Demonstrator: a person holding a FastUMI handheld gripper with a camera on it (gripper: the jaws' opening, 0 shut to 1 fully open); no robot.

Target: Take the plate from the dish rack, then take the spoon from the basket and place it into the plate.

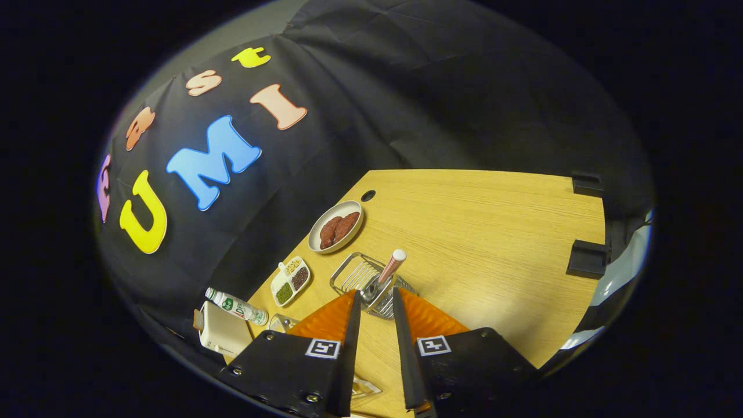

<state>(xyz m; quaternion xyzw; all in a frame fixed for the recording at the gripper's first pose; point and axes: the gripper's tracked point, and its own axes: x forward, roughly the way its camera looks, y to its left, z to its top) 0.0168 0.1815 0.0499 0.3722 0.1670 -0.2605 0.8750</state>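
Note:
A spoon with a pink handle [392,264] stands tilted in a wire basket [348,274] on the wooden table [493,244]. Its metal lower end sits between my fingertips. My gripper [375,293] hovers over the basket's near side with a gap between the fingers, and I cannot see either finger pressing on the spoon. Beyond the basket lies a pale oval plate [335,226] with brown food on it.
To the left of the basket are a small divided dish of seeds [292,280], a bottle lying on its side [237,306], a white carton [220,332] and a clear glass item [283,323]. Two black clamps [586,258] grip the table's right edge.

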